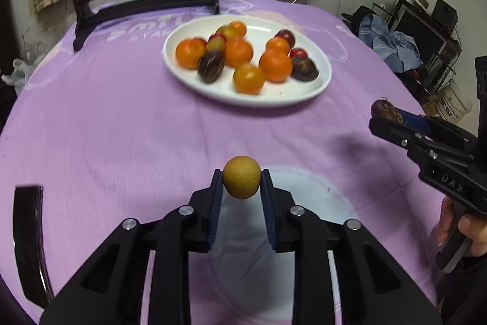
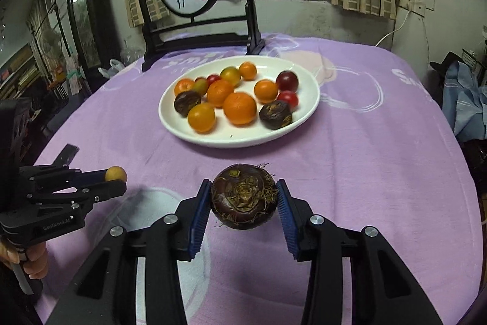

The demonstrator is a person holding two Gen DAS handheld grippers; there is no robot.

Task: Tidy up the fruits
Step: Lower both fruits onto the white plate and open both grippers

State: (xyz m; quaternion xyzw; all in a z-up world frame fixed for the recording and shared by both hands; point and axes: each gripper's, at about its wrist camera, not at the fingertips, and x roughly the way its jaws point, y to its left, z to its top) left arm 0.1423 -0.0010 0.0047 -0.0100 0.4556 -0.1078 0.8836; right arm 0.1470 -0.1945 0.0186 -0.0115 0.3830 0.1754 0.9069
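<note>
Clamped in the left gripper [image 1: 241, 183], jaws grasping it, a small yellow fruit [image 1: 241, 177] is hanging over the table [image 1: 106, 118]; the white plate [image 1: 319, 87] is lying ahead; rightward, the right gripper [image 2: 243, 198] is squeezing a dark water chestnut [image 2: 243, 197].

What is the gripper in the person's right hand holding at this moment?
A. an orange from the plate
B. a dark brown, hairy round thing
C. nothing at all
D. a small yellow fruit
B: in the right wrist view, the right gripper has its blue fingers pressed on either side of a dark brown water chestnut with wispy fibres, lifted above the purple tablecloth; the small yellow fruit is in the left gripper.
</note>
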